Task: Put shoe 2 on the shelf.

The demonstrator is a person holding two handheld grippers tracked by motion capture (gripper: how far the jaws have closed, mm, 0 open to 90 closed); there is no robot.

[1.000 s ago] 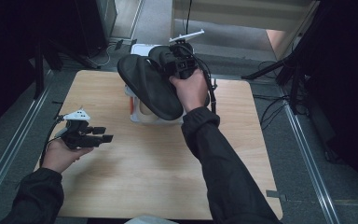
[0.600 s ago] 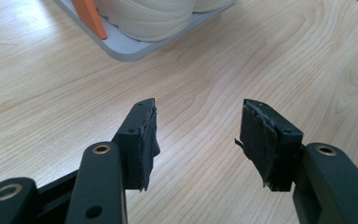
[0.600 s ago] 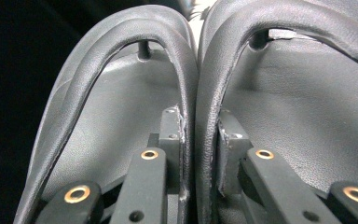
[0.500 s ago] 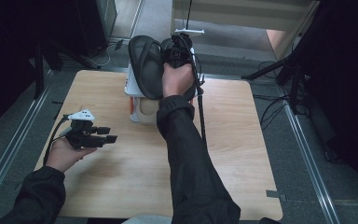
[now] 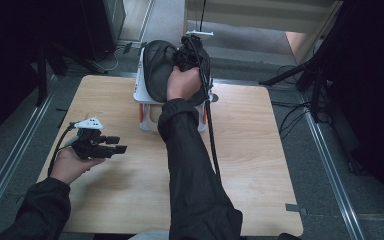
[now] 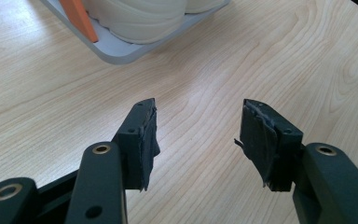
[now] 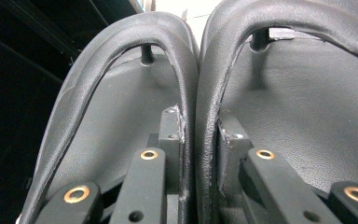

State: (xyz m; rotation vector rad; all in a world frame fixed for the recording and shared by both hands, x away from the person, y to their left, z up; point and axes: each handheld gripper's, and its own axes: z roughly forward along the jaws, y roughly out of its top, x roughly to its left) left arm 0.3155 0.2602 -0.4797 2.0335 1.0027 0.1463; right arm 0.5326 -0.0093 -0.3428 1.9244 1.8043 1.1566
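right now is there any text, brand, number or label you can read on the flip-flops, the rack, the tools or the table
None can be read.
Black flip-flops: plain straps and footbeds, no brand or size mark visible.
White shoe rack: no label visible.
Pale shoe soles on the rack: no print visible.
Left tool and right tool: unmarked black jaws.
Wooden table: bare grain only.

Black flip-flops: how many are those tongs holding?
2. The right tongs pinch the adjoining straps of both: left flip-flop, right flip-flop, over the white rack. Others may be hidden.
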